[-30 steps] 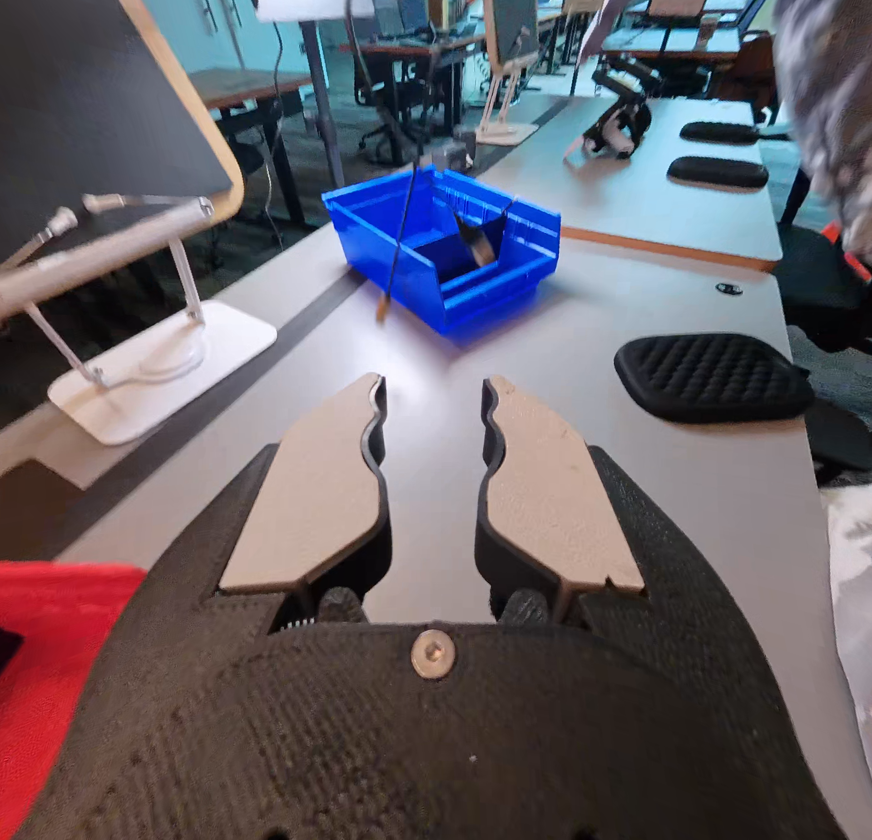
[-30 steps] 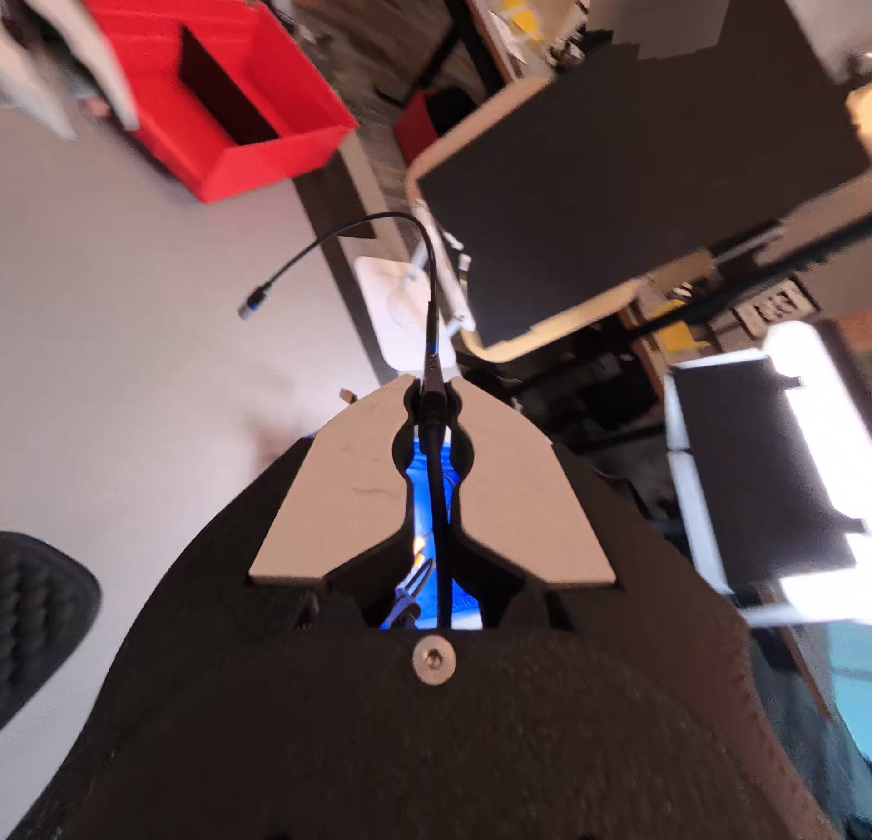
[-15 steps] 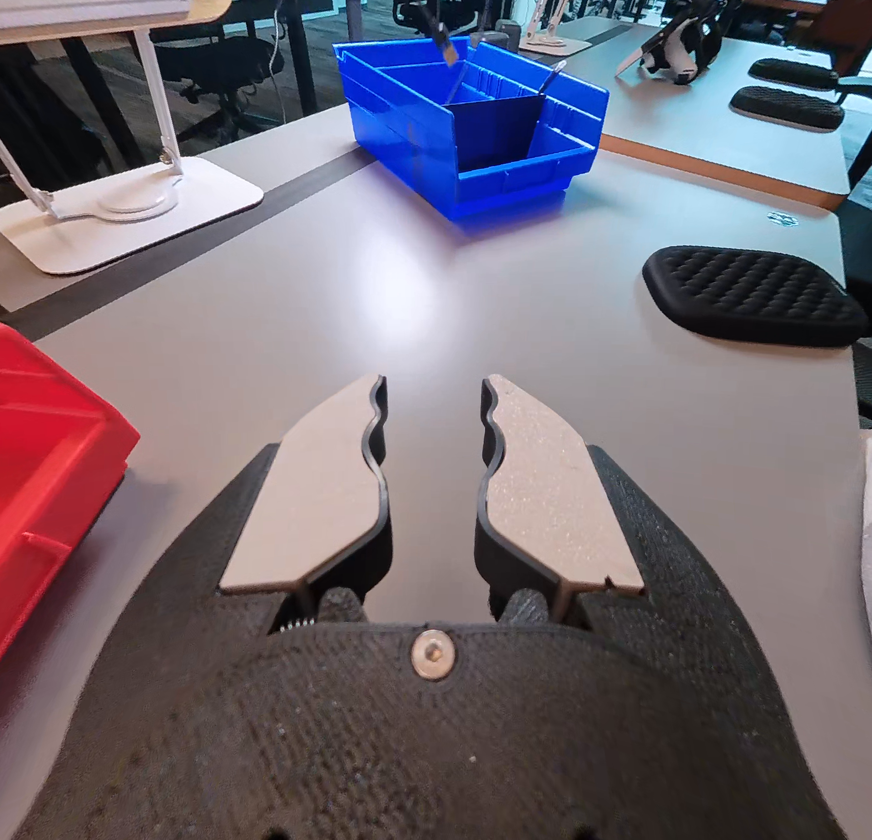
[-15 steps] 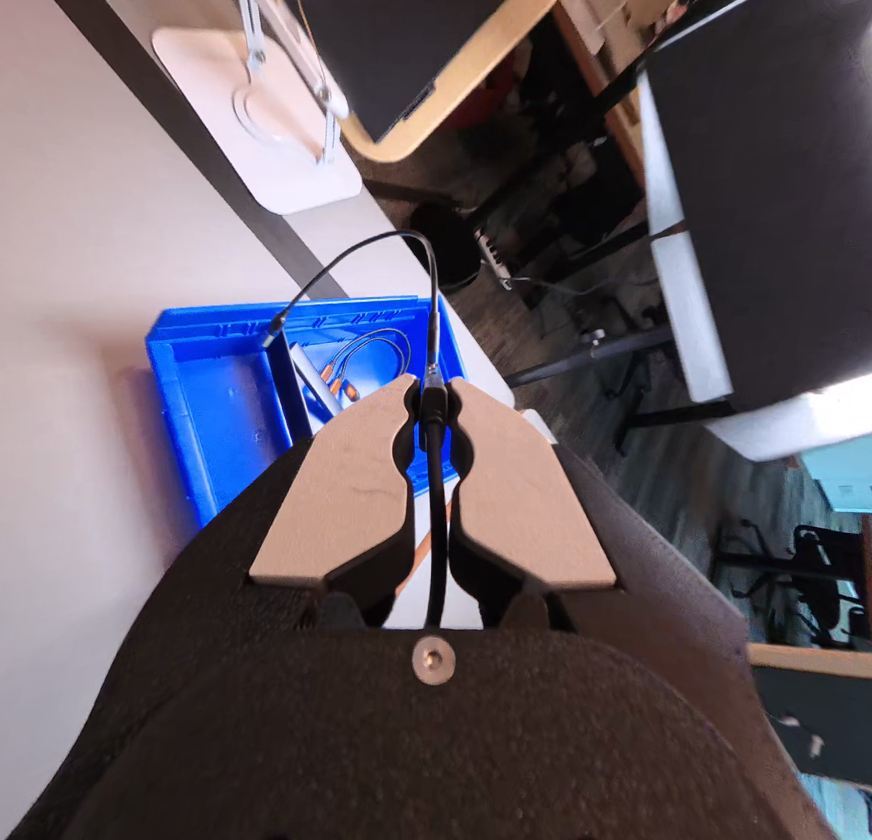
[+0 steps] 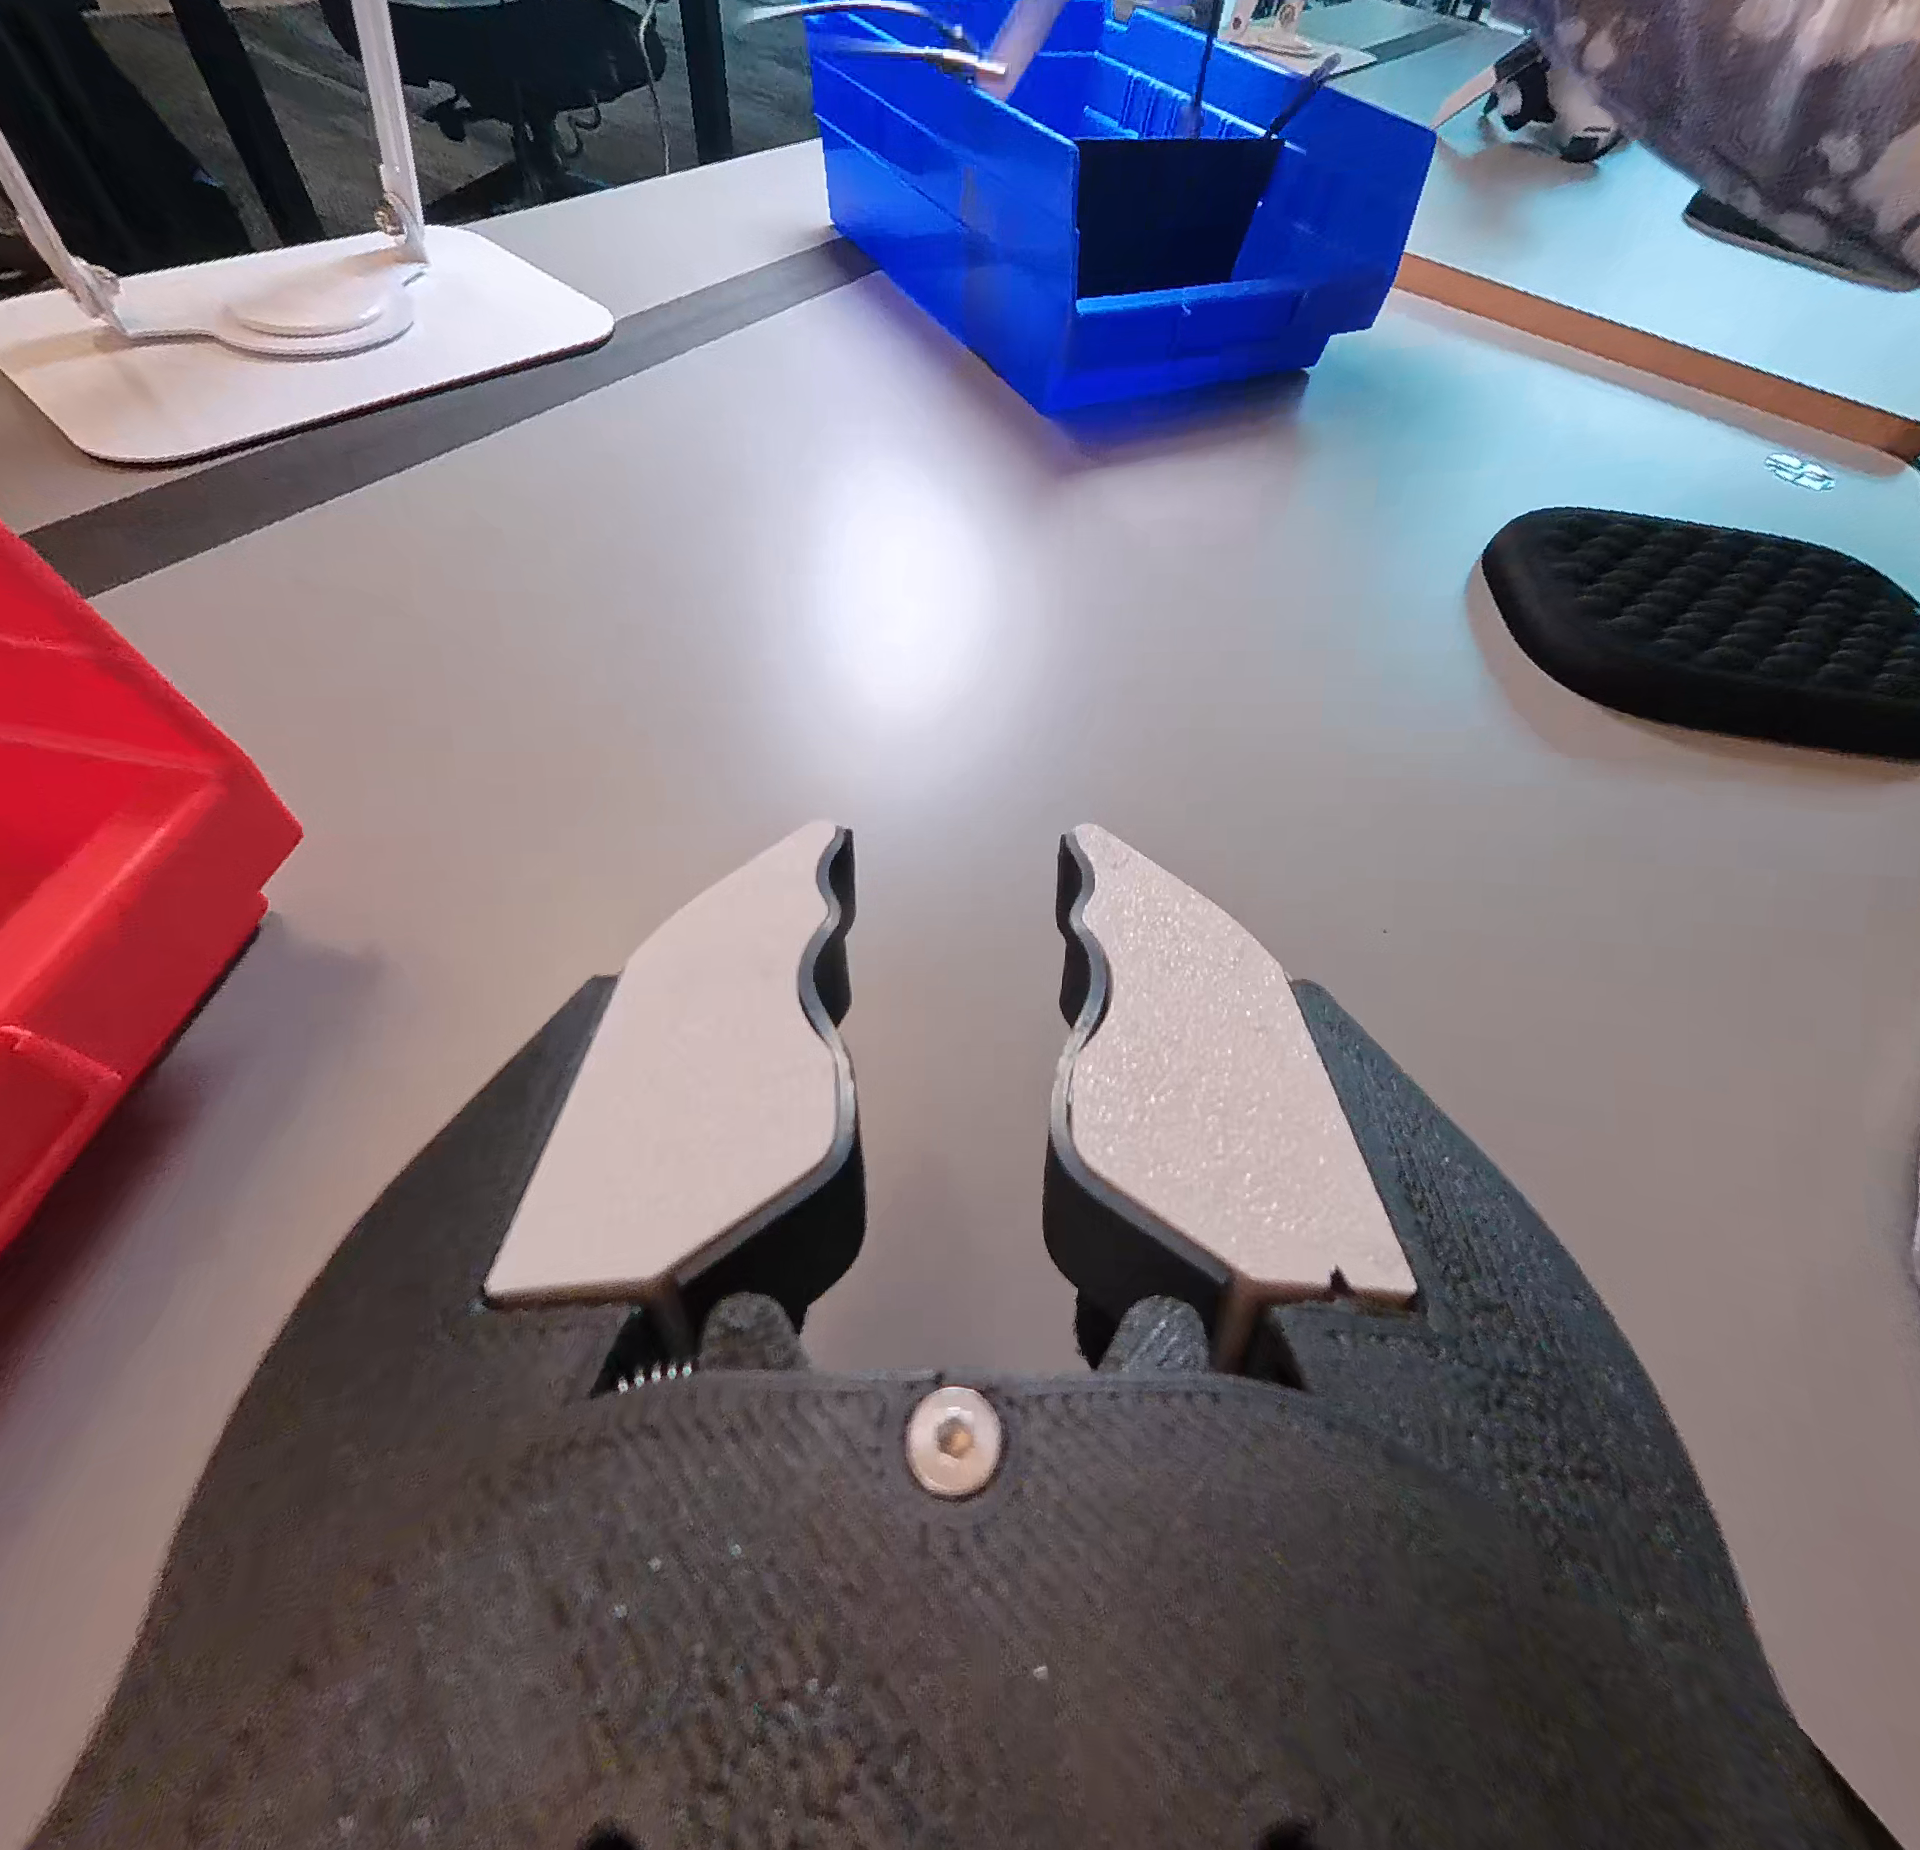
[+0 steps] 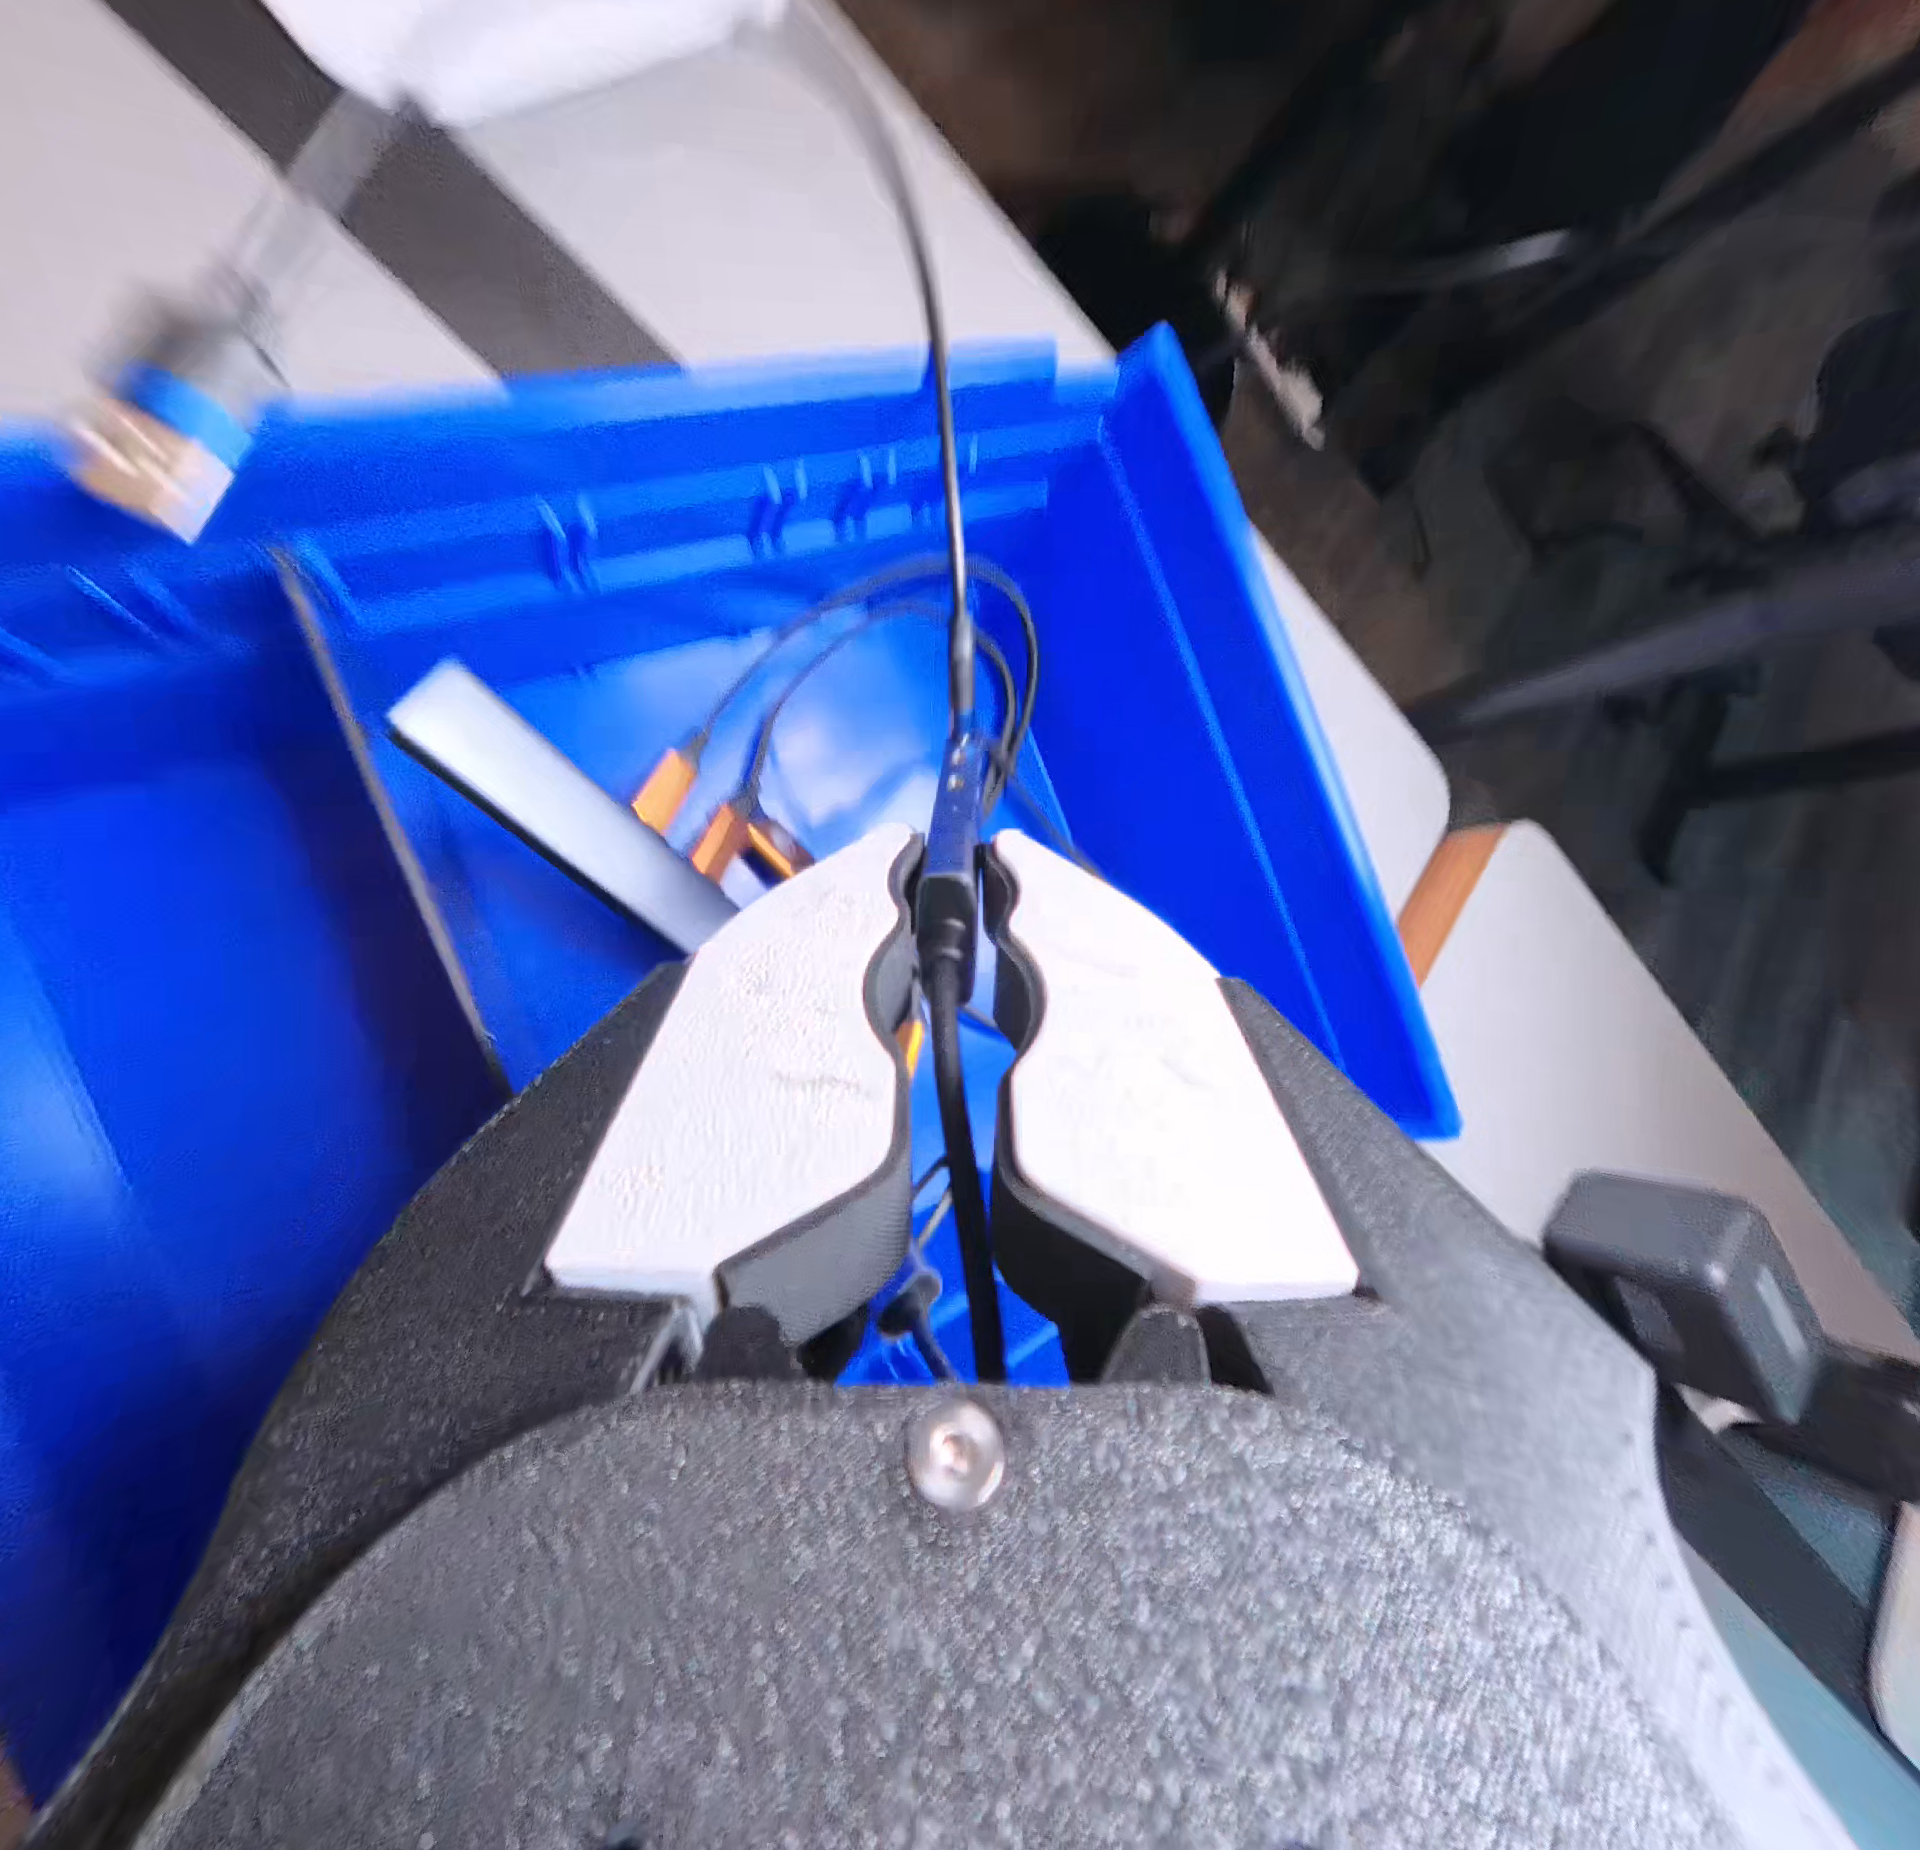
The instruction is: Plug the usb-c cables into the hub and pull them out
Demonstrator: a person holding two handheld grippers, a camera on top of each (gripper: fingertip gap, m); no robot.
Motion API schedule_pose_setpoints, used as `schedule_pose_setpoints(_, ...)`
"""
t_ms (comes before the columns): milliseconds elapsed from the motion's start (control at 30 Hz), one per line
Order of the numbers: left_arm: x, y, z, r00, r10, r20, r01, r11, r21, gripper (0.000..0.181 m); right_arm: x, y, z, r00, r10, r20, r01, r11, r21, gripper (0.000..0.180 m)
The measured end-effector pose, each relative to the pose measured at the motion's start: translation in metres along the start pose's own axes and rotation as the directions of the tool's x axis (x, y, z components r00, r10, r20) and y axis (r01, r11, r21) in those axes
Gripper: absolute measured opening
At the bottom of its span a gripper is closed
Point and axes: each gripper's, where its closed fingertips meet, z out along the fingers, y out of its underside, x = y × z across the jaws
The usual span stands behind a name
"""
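The right hand-held gripper pinches a black usb-c cable above the blue bin. The left hand-held gripper hovers over the grey desk, fingers parted and empty.

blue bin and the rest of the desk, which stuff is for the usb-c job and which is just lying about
For the job:
- black cable in the right gripper
- orange-tipped cables
- grey hub
- blue bin
- left gripper, open

Lying about:
- red bin
- black pad
- white stand base
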Motion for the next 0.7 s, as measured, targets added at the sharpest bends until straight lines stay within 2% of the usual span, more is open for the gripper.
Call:
schedule_pose_setpoints(100, -0.001, 0.001, 0.000, 1.000, -0.012, -0.004, 0.012, 1.000, 0.000, 0.037, 0.005, 0.032, 0.010, 0.999, -0.042, -0.022, 0.038, 0.986, -0.164, 0.022)
schedule_pose_setpoints(200, -0.001, 0.003, 0.001, 1.000, -0.012, -0.001, 0.012, 1.000, -0.008, 0.037, 0.009, 0.041, -0.001, 1.000, -0.002, 0.014, 0.005, 0.977, -0.214, 0.038)
schedule_pose_setpoints(333, 0.001, 0.003, 0.003, 1.000, -0.015, -0.006, 0.015, 1.000, -0.008, 0.037, 0.019, 0.014, -0.036, 0.999, 0.040, 0.000, -0.039, 0.994, -0.103, 0.045)
schedule_pose_setpoints(467, 0.004, 0.002, 0.005, 1.000, -0.014, -0.013, 0.014, 1.000, -0.007, 0.037, 0.018, -0.030, -0.070, 0.994, 0.003, -0.110, 0.002, 0.999, 0.046, 0.041)
schedule_pose_setpoints(567, 0.006, 0.001, 0.006, 1.000, -0.014, -0.018, 0.014, 1.000, -0.003, 0.037, -0.020, -0.057, -0.075, 0.999, -0.012, -0.031, 0.016, 0.994, 0.111, 0.039)
schedule_pose_setpoints(700, 0.005, 0.000, 0.005, 1.000, -0.001, -0.002, 0.001, 1.000, 0.001, 0.037, -0.071, -0.072, -0.048, 0.995, -0.019, 0.100, 0.010, 0.996, 0.087, 0.036)
